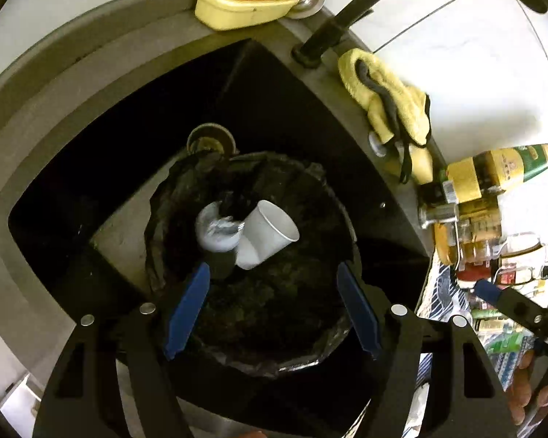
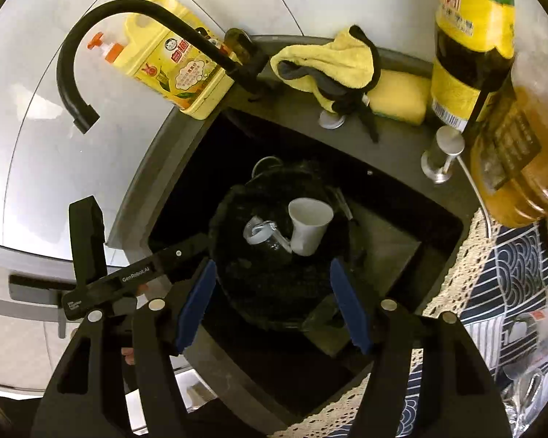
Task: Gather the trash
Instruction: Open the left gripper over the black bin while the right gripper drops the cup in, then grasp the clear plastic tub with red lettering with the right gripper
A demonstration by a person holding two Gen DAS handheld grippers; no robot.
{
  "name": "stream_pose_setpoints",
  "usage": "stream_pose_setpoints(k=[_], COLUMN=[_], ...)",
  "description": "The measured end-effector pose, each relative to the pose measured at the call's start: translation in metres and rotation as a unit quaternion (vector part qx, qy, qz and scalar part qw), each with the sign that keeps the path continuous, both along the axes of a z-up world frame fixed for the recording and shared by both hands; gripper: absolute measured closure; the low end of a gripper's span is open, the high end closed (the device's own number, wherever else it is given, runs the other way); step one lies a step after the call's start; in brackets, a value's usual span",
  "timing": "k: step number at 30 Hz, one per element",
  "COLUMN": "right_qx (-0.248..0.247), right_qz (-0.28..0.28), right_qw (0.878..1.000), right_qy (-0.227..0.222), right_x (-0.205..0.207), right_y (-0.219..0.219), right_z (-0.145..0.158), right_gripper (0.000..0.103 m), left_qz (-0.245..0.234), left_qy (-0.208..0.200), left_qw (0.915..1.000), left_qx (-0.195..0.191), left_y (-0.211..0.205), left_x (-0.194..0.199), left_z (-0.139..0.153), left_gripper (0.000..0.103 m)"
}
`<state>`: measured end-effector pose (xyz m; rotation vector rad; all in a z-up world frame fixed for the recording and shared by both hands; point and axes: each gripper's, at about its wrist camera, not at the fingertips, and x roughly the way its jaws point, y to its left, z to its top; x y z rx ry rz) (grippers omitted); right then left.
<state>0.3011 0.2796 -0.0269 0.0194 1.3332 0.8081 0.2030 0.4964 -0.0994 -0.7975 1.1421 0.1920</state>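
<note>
A black bin [image 1: 310, 171] lined with a black bag stands inside the dark sink. In it lie a white paper cup [image 1: 266, 233] on its side and a crumpled whitish plastic piece [image 1: 215, 230]. My left gripper [image 1: 272, 273] hovers over the bin, open, with nothing between its blue pads. In the right wrist view the same cup [image 2: 310, 226] and plastic piece [image 2: 259, 231] rest in the bin [image 2: 223, 219]. My right gripper [image 2: 272, 266] is also open and empty above it. The left gripper's black body [image 2: 135, 277] shows at the left there.
A black faucet [image 2: 76, 54] arches over the sink's grey rim [image 1: 54, 109]. Yellow detergent bottle [image 2: 171, 69], yellow cloth [image 1: 387, 109] and sponge [image 2: 398, 98] sit on the back ledge. Oil and sauce bottles [image 2: 471, 36] crowd the right, on a patterned mat [image 2: 511, 273].
</note>
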Motion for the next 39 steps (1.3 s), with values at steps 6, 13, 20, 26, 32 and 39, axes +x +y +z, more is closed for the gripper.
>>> stream_pose_setpoints(k=[6,13,20,26,32,39], right_qx=[0.013,0.009,0.003,0.007,-0.019,-0.087], right_qz=[-0.011,-0.028,-0.087,-0.154,-0.203,-0.175], right_qw=[1.000,1.000,0.996,0.988,0.976,0.971], right_qy=[-0.009,-0.006,-0.001,-0.014,-0.073,-0.136], right_x=[-0.025,-0.060,-0.066,-0.068,-0.069,-0.044], right_y=[-0.017,-0.055,-0.121,-0.194,-0.278,-0.350], right_z=[0.014,0.009,0.005,0.015,0.029,0.028], right_gripper=[0.031,0.031,0.026,0.020,0.007,0.005], left_qz=[-0.004,-0.031,-0.043,-0.067,-0.080,-0.055], left_qy=[-0.018,-0.028,-0.009,-0.010,0.000,0.004], left_qw=[0.9998,0.9981,0.9978,0.9959,0.9916,0.9915], left_qx=[0.011,0.045,0.050,0.061,0.101,0.118], left_y=[-0.006,-0.028,-0.050,-0.077,-0.105,-0.132], left_x=[-0.018,-0.041,-0.058,-0.056,-0.058,-0.067], left_z=[0.015,0.031,0.026,0.025,0.033,0.039], left_gripper=[0.030,0.029,0.018,0.018,0.007,0.007])
